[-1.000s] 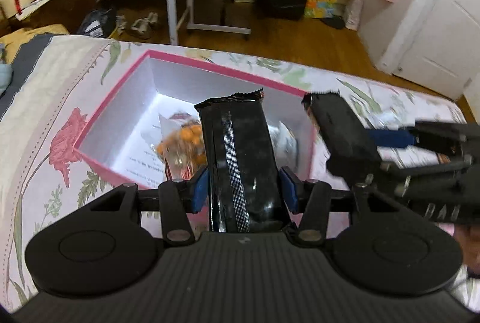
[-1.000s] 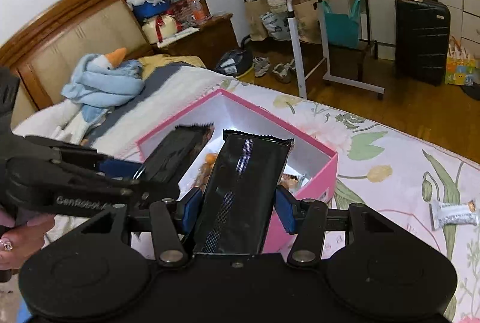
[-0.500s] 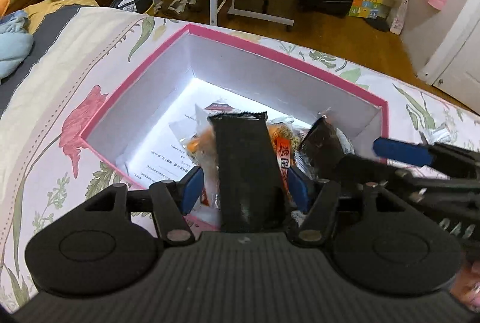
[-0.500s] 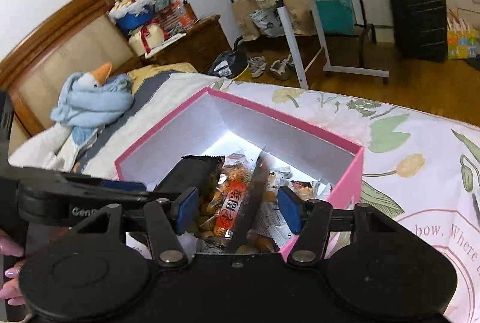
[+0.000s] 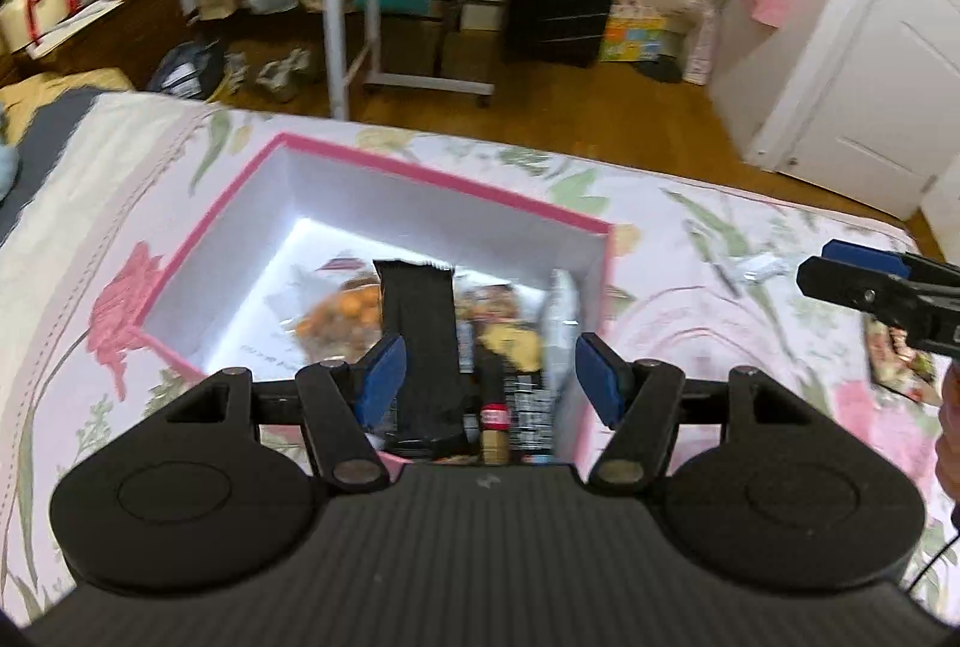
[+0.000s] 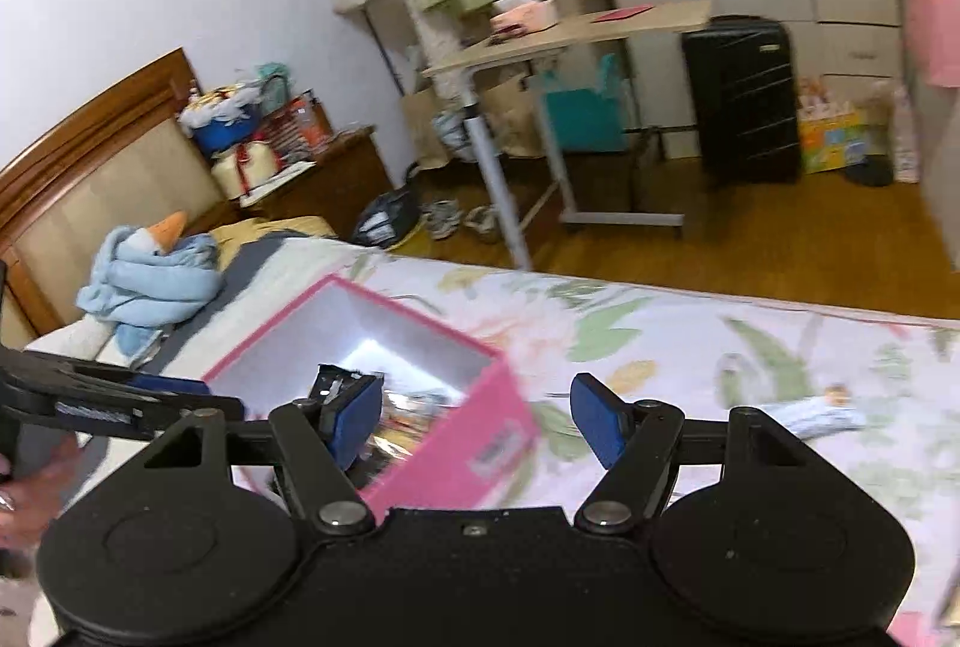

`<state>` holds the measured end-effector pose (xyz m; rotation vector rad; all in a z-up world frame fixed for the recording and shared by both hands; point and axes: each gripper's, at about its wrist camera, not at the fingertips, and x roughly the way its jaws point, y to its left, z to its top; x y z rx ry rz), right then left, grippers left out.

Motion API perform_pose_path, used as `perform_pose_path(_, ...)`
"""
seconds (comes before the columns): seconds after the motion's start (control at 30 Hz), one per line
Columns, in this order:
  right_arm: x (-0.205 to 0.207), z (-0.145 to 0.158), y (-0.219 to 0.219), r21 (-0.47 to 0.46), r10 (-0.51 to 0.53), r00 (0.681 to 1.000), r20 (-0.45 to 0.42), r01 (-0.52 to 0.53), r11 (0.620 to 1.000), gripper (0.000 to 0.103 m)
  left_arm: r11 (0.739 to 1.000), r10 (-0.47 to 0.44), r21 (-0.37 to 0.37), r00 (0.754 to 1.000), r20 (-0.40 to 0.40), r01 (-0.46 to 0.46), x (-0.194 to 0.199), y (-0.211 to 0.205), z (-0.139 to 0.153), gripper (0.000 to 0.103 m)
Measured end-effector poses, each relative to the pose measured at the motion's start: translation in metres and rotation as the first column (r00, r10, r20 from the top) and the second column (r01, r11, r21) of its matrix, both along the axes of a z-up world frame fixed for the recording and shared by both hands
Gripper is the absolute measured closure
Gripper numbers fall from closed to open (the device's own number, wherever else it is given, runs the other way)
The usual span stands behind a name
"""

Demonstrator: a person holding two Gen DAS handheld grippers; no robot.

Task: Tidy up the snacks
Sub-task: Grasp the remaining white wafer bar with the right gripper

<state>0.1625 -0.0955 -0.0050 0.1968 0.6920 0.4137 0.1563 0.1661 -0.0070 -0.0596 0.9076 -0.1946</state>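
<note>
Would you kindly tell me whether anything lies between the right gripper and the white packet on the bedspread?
Nothing visible does. The right gripper, its jaws just opening and empty, has only bare bedspread between it and the white packet, which lies right of the box.
</note>
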Motion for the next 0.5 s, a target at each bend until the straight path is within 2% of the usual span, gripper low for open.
perform_pose_path(0.2, 0.000, -0.004, -0.049, -0.065, -0.086, 0.996, -0.023, 0.084, 0.994, 0.028, 0.995, -0.085, -0.057, 0.996, -0.016, 0.084, 0.004, -0.051, -0.004, 0.042)
perform_pose_path(0.33, 0.014, -0.017, -0.081, -0.093, -0.147, 0.988, -0.043, 0.142, 0.985, 0.029, 0.991, -0.107, -0.078, 0.994, 0.010, 0.108, 0.013, -0.092, -0.018, 0.043)
perform_pose_path(0.43, 0.037, -0.035, -0.110, -0.081, -0.211, 0.974, -0.083, 0.204, 0.976, 0.029, 0.987, -0.103, -0.119, 0.995, 0.017, 0.104, 0.025, -0.122, -0.037, 0.043)
perform_pose_path(0.5, 0.051, -0.051, -0.129, -0.050, -0.233, 0.965, -0.117, 0.229, 0.972, 0.036, 0.984, -0.106, -0.142, 0.994, 0.011, 0.106, 0.035, -0.139, -0.049, 0.043)
